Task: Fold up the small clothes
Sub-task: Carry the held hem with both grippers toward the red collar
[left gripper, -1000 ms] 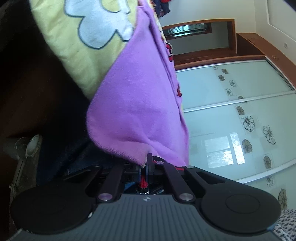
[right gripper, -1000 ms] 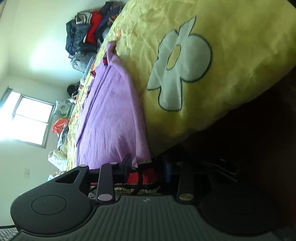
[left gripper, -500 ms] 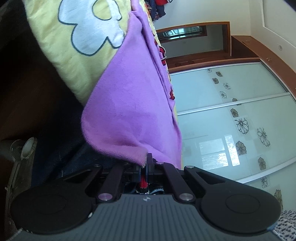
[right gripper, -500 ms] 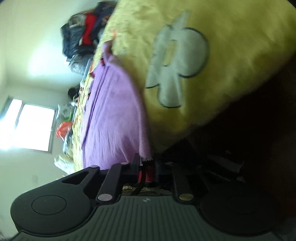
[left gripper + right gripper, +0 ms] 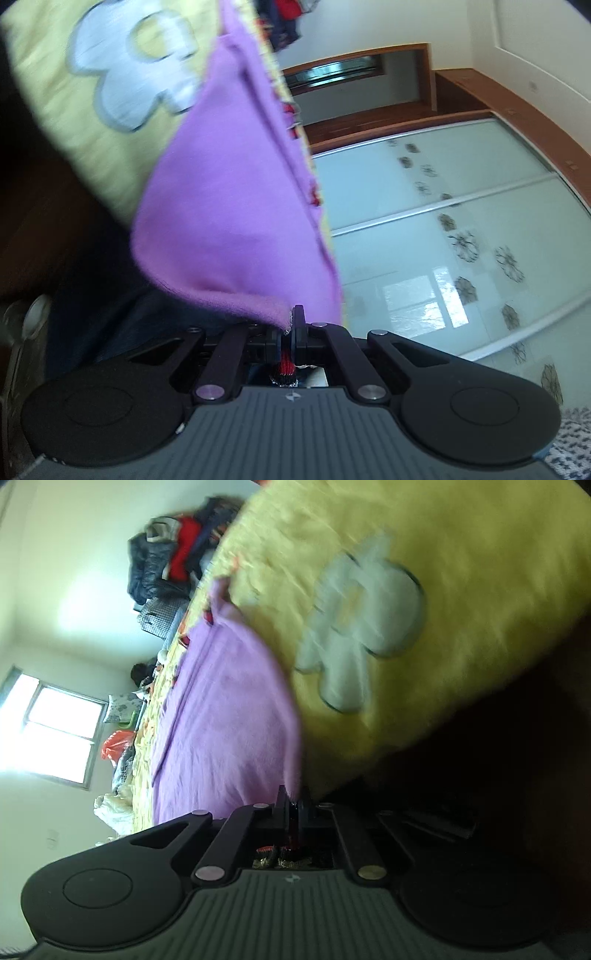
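A small purple garment (image 5: 236,206) with red trim lies on a yellow bedspread (image 5: 48,85) printed with white flowers. My left gripper (image 5: 290,325) is shut on one near corner of the garment, its red hem pinched between the jaws. In the right wrist view the same purple garment (image 5: 221,716) stretches away over the bedspread (image 5: 461,590), and my right gripper (image 5: 293,801) is shut on its other near corner. Both views are rolled sideways and blurred by motion.
A pile of dark and red clothes (image 5: 170,561) sits at the far end of the bed. A bright window (image 5: 48,731) and an orange bag (image 5: 114,746) are beyond it. Frosted sliding wardrobe doors (image 5: 461,229) stand beside the bed. Dark space lies below the bed's edge.
My right gripper has closed from open onto the garment's corner. Both grippers have lifted and shifted, pulling the purple fabric with them; the left stayed shut.
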Demonstrator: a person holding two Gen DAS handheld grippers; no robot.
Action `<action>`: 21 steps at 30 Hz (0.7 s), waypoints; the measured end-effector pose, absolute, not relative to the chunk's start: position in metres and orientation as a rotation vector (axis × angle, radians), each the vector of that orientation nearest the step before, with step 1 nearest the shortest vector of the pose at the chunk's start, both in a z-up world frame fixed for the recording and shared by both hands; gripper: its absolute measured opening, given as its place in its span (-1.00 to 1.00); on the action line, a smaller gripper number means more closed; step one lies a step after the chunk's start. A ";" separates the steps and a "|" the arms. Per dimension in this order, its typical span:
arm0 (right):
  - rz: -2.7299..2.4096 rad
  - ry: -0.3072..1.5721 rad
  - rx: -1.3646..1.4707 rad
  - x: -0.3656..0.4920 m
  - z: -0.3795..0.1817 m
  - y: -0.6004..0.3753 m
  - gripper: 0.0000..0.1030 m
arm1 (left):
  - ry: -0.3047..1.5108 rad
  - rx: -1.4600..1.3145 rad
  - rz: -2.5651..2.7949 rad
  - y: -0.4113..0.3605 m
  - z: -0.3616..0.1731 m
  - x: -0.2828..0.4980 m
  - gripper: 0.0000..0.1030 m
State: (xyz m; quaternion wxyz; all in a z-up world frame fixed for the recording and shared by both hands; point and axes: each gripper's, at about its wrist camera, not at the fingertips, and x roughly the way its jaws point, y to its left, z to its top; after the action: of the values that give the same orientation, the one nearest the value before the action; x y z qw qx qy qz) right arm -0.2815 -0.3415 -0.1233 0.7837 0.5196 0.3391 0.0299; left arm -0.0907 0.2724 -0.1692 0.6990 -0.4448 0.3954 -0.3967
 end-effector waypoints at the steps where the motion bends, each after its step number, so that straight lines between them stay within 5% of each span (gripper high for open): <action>1: 0.075 0.698 1.133 -0.282 -0.117 -0.341 -0.94 | 0.864 -0.985 -0.886 0.274 -0.164 -0.091 -0.95; 21: 0.270 0.324 1.086 -0.166 -0.043 -0.362 -0.94 | 0.577 -1.074 -0.829 0.295 -0.099 -0.033 -0.95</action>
State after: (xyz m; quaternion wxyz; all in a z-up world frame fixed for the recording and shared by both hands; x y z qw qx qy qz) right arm -0.1663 -0.3620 -0.0427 0.8351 0.5128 0.1529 0.1274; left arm -0.0334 0.2953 -0.0993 0.7402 -0.4898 0.2628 -0.3782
